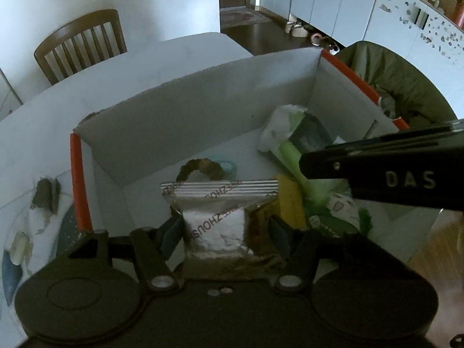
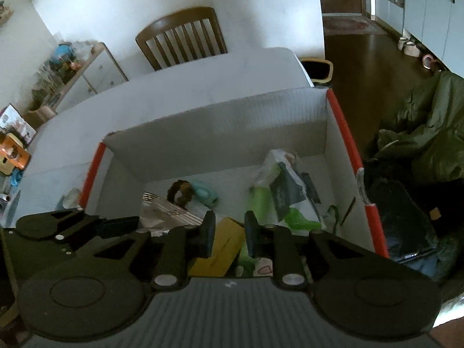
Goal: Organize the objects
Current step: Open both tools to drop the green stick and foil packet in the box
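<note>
A white cardboard box (image 1: 203,92) (image 2: 232,116) with orange edges stands on the white table (image 1: 43,121). My left gripper (image 1: 224,235) hovers over its near side, shut on a silver zip bag (image 1: 216,226) squeezed between its pads. The same silver zip bag (image 2: 171,208) shows at the left gripper's tip in the right wrist view. My right gripper (image 2: 230,232) is open above a yellow item (image 2: 220,249), with nothing between its fingers. In the left wrist view its black body (image 1: 406,179) crosses the box's right side. Inside lie a brown ring (image 1: 197,168), a teal piece (image 1: 227,165) and green-and-white packets (image 1: 290,133).
A wooden chair (image 1: 81,43) (image 2: 182,37) stands behind the table. A green padded jacket (image 1: 406,87) (image 2: 429,133) lies right of the box. A patterned mat (image 1: 34,226) covers the table left of it. Dark floor and white cabinets (image 1: 333,5) lie beyond.
</note>
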The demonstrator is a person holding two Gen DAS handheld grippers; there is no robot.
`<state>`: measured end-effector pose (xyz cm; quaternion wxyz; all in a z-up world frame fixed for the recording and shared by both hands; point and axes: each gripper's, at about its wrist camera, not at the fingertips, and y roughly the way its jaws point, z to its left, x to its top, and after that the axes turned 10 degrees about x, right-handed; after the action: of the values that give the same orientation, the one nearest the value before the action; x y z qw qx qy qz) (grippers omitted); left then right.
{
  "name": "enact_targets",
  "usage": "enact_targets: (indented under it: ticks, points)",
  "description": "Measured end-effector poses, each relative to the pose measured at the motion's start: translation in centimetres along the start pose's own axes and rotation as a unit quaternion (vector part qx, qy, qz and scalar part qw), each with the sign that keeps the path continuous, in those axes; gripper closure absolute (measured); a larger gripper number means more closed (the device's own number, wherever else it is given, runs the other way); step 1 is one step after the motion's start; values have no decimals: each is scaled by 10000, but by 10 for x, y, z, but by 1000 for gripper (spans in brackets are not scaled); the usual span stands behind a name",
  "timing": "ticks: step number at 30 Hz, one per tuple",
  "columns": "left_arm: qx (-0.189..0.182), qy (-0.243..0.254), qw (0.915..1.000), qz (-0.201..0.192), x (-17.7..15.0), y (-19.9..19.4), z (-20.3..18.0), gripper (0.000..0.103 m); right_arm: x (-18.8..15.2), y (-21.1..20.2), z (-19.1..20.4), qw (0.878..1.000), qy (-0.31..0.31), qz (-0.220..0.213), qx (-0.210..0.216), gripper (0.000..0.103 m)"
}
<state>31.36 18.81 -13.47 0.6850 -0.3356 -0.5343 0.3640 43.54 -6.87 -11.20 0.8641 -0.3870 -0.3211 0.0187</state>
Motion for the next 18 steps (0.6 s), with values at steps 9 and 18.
enact_targets:
  ticks: [9, 18]
  points:
    - [-53, -71, 9996, -256, -4, -25, 7, 33, -7, -34, 8, 9990, -99, -381, 194, 49]
    - [-116, -117, 9977, -661, -11, -60, 16, 27, -14, -62, 27, 9965, -362, -700, 290, 44]
